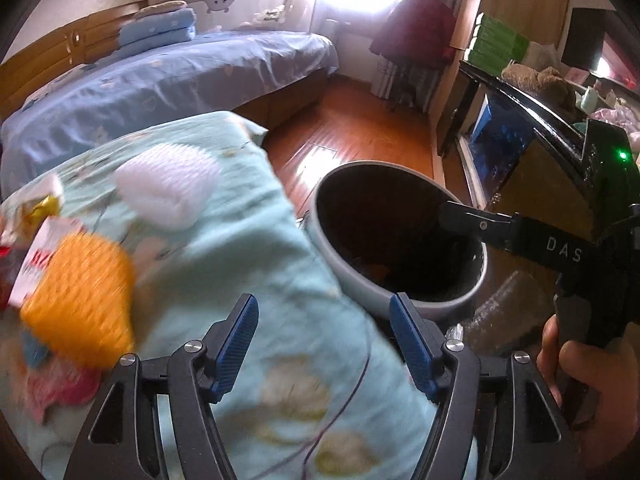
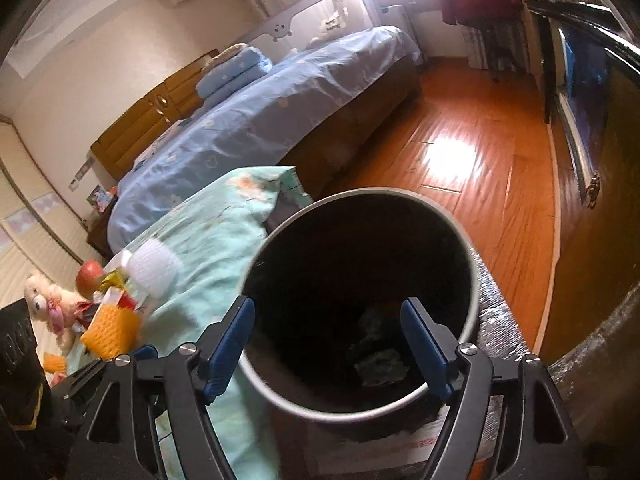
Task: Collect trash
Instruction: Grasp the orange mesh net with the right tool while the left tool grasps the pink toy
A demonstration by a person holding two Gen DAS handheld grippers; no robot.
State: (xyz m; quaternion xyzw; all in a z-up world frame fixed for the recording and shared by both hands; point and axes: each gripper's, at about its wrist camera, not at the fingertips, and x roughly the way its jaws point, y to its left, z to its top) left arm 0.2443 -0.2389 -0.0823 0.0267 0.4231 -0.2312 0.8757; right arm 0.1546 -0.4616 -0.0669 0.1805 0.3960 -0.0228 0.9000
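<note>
The left gripper (image 1: 324, 340) sits closest in its own view, blue pads spread with nothing between them, above the pale green patterned cloth that covers the table (image 1: 248, 240). The right gripper (image 2: 328, 344) is likewise spread and empty, poised over the mouth of the grey bin (image 2: 472, 248), which stands just off the table's right edge. In the left view its black finger reaches across the bin's rim. Something dark and crumpled lies at the bottom of the bin (image 2: 380, 360); what it is cannot be told.

Judging from both claws standing wide and empty at the bin, a drop seems to have been made, and the step in hand is going for the next piece.

What is left lies toward the table's far-left side: an orange foam net (image 1: 80, 296), a white foam net (image 1: 168, 188) nearer the middle, and red-and-white wrappers (image 1: 36, 256) at the left edge, much blurred. A plush toy (image 2: 48, 300) and an apple (image 2: 90, 274) near them look like keepers, not rubbish.

The next move calls for one gripper to swing to that pile, straddle a foam net and close gently, since the net is soft and would crush or slip, without snagging the cloth.
</note>
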